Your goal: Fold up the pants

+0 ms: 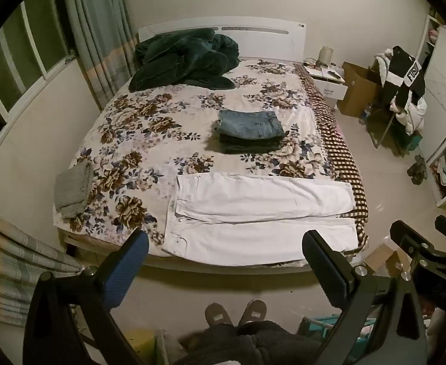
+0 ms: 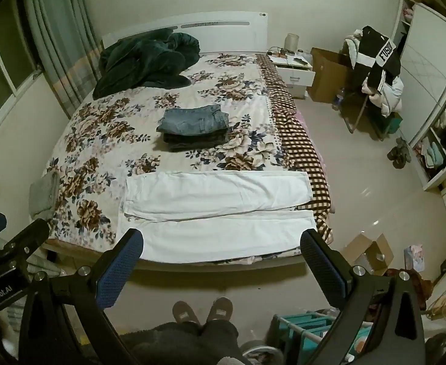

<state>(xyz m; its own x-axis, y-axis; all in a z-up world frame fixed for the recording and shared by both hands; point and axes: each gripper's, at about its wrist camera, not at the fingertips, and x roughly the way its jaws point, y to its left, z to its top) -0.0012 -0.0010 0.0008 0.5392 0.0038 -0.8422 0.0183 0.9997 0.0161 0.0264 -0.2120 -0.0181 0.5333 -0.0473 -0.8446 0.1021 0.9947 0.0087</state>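
The white pants (image 2: 216, 213) lie spread flat, legs side by side, along the near edge of the bed (image 2: 101, 127), in front of a folded jeans stack (image 2: 194, 129), while the left gripper (image 1: 226, 243) and right gripper (image 2: 223, 241) hover before the bed, both wide and empty.

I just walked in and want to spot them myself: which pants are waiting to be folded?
Find the bed with the flowery cover. Along its near edge lie the white pants, spread flat, legs pointing right. Unlike the folded jeans stack mid-bed, they are white and unfolded.
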